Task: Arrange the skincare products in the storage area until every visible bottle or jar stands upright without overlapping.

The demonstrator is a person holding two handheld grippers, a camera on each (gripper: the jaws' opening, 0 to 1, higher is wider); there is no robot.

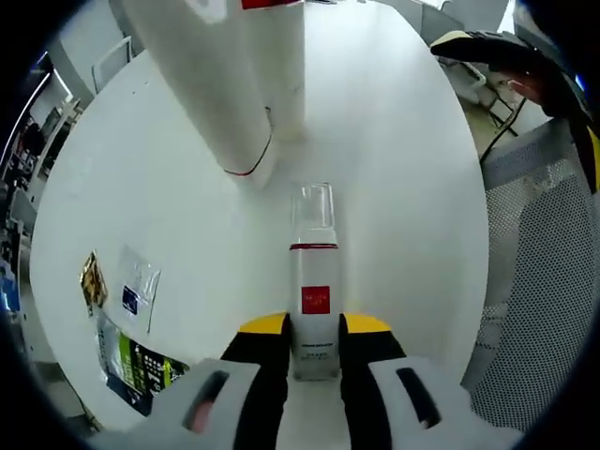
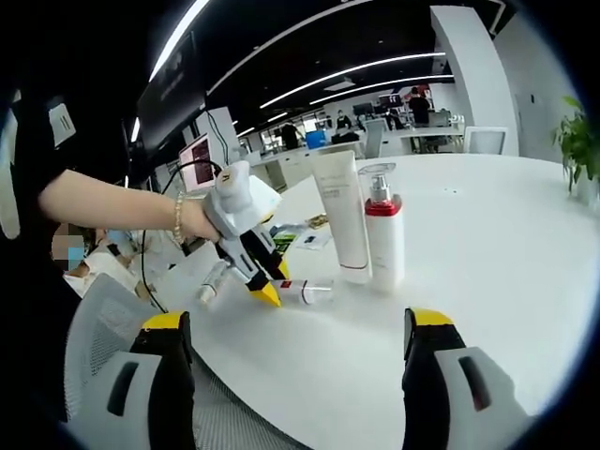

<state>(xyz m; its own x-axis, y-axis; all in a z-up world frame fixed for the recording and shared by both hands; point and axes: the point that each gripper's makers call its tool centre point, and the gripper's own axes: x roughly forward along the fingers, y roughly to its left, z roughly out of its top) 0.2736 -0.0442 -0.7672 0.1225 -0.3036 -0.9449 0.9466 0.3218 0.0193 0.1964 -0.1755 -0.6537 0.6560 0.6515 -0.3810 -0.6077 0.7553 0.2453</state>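
Note:
A small clear-capped bottle with a red label [image 1: 315,300] lies on its side on the white table [image 1: 150,187]. My left gripper [image 1: 315,328] is shut on its lower body. In the right gripper view the same bottle [image 2: 307,292] lies flat, held at the yellow jaw tips of the left gripper [image 2: 267,289]. Behind it a tall white tube [image 2: 339,216] and a white pump bottle with a red collar [image 2: 382,234] stand upright, side by side. My right gripper [image 2: 298,321] hangs open at the near table edge, with nothing between its jaws.
Several sachets [image 1: 131,295] lie flat on the table, left of the held bottle. A mesh chair [image 1: 534,281] stands by the table edge. A person's forearm [image 2: 112,202] holds the left gripper. Desks, monitors and a plant [image 2: 577,141] stand beyond the table.

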